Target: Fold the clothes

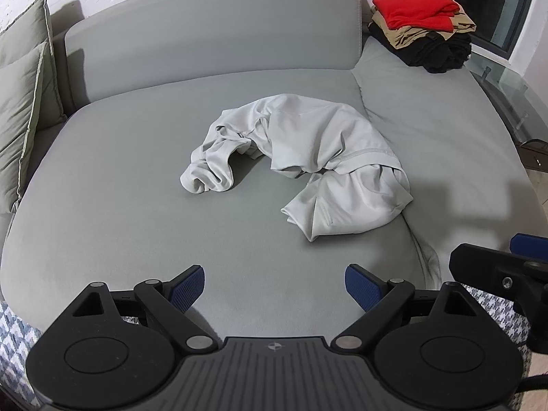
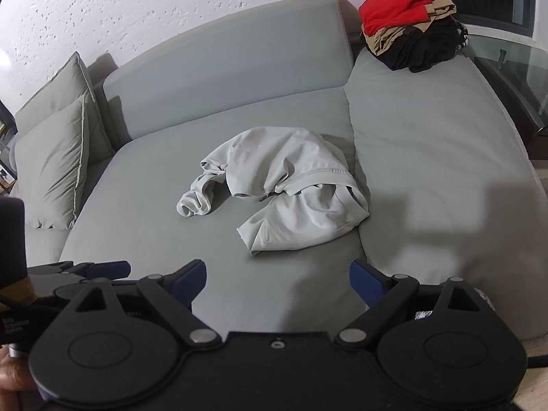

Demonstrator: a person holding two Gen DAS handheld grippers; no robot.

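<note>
Both claws, left gripper and right gripper, gape wide and empty near the crumpled pale garment, probably light, limp and best pinched by its near hem.

Both units matte black: round pivot discs, linkage arms on silver rivets. Left gripper has ribbed grey plate with crosshair mark; right gripper centre screw. Blue textured fingers.

Pale grey crumpled garment on a mid-grey sofa. Olive-grey cushions. Stack of folded clothes: red over tan over black. White speckled wall. Black claws with blue pads. Blue-white patterned rug.
</note>
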